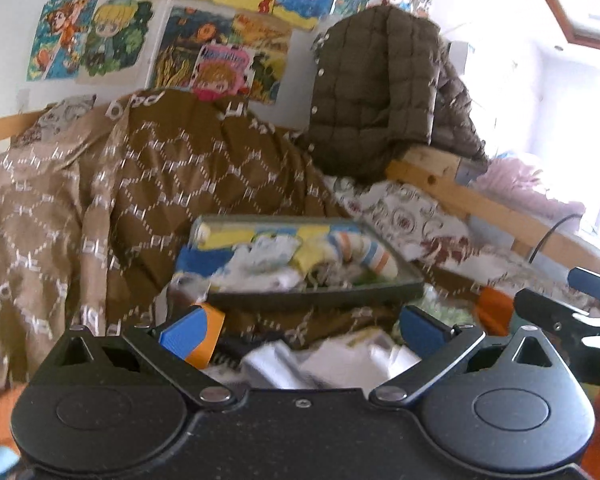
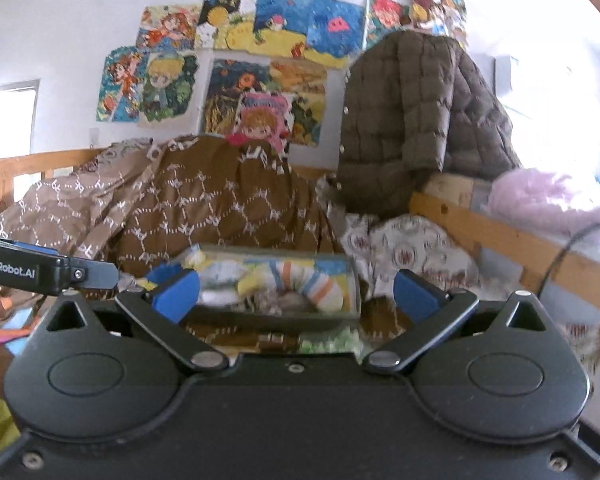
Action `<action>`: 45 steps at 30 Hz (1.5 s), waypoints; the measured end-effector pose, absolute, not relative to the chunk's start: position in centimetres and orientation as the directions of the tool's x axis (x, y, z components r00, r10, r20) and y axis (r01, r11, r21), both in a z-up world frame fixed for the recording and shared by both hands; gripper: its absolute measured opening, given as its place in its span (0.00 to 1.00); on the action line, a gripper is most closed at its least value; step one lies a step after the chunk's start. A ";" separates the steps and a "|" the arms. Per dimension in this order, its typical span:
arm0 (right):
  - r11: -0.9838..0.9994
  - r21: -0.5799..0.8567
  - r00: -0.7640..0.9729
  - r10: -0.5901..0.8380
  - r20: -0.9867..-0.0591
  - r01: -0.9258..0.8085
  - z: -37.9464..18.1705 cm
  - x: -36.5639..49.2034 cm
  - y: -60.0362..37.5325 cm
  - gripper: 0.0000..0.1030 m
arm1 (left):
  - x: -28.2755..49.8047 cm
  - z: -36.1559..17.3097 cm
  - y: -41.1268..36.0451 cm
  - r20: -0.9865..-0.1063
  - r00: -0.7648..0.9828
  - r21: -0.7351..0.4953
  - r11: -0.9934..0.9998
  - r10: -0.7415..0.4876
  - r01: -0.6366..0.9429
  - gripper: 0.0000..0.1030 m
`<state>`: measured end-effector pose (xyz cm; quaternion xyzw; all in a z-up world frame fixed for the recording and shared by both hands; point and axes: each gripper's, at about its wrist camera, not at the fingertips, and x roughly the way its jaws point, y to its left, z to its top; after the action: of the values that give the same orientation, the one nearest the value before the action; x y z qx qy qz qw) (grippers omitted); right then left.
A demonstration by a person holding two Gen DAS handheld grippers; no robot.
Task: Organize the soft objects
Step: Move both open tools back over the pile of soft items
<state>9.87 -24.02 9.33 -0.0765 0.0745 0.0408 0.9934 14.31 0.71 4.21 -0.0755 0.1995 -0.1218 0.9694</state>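
A shallow grey tray [image 1: 320,300] sits on a bed just ahead of both grippers, already holding a loose jumble of small soft items, the clearest being a striped sock [image 1: 364,252] lying across its right half; it seems to serve as the collecting place, so sorted pieces end up together. Directly under the left gripper [image 1: 304,330], between its fingers, lies a pile of white cloth [image 1: 332,360], likely still waiting to be picked up. The left gripper hangs wide apart and holds nothing. The right gripper [image 2: 296,292] is also spread wide and empty, aimed straight at the tray, with a pale green item [image 2: 332,346] just below it. Behind the tray, a brown patterned quilt [image 1: 172,176] is heaped up, and beyond that a padded jacket [image 1: 376,80] hangs over the wooden bed rail [image 1: 460,188].
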 end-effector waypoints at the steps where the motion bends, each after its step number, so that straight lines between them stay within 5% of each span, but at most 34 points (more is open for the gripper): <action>1: 0.986 -0.140 0.984 0.064 -0.163 -0.087 9.0 9.8 -24.0 0.99 | 14.0 3.8 0.8 -0.376 0.889 -0.190 0.961 -0.262 0.203 0.99; 21: 0.994 -0.079 0.935 0.044 -0.353 -0.076 1.5 7.9 -24.0 0.99 | 11.8 -1.1 0.1 -0.540 0.806 -0.164 0.969 -0.244 0.183 0.99; 45: 0.990 -0.066 0.905 0.083 -0.417 -0.121 -0.8 10.5 -22.2 0.99 | 11.4 -2.9 0.5 -0.638 0.744 -0.112 0.980 -0.199 0.165 0.99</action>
<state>10.47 -22.20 -0.80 -0.0454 0.2115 0.0525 0.9749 11.42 0.46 -2.87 -0.0241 0.3443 -0.0975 0.9335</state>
